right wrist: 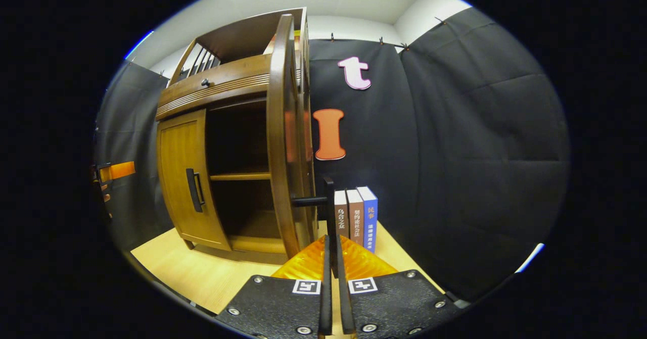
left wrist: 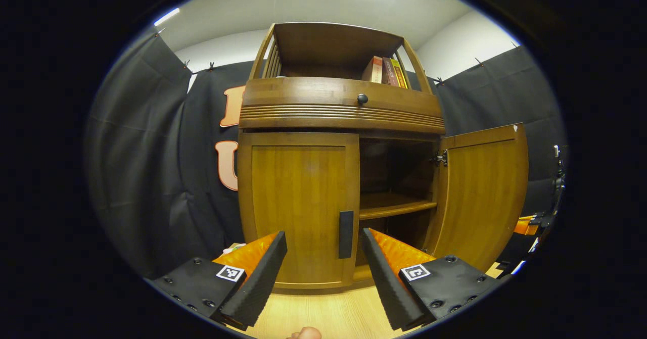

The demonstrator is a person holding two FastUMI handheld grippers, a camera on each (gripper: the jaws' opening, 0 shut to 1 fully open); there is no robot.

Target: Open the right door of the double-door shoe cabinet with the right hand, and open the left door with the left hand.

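Note:
The wooden shoe cabinet point(left wrist: 303, 111) stands straight ahead in the left gripper view. Its left door point(left wrist: 298, 207) is closed, with a black vertical handle point(left wrist: 345, 234) at its inner edge. My left gripper point(left wrist: 323, 250) is open just in front of that door, its fingers on either side of the handle and not touching it. The right door point(left wrist: 482, 192) is swung wide open, baring the inner shelf point(left wrist: 394, 206). In the right gripper view this door point(right wrist: 282, 142) is seen edge-on, and my right gripper point(right wrist: 331, 250) is shut on its black handle point(right wrist: 329, 197).
A drawer with a round knob point(left wrist: 362, 98) sits above the doors, and books point(left wrist: 386, 71) stand on the top shelf. Three more books point(right wrist: 356, 218) stand on the light wooden surface point(right wrist: 202, 273) beside the open door. Black cloth walls close in behind and on both sides.

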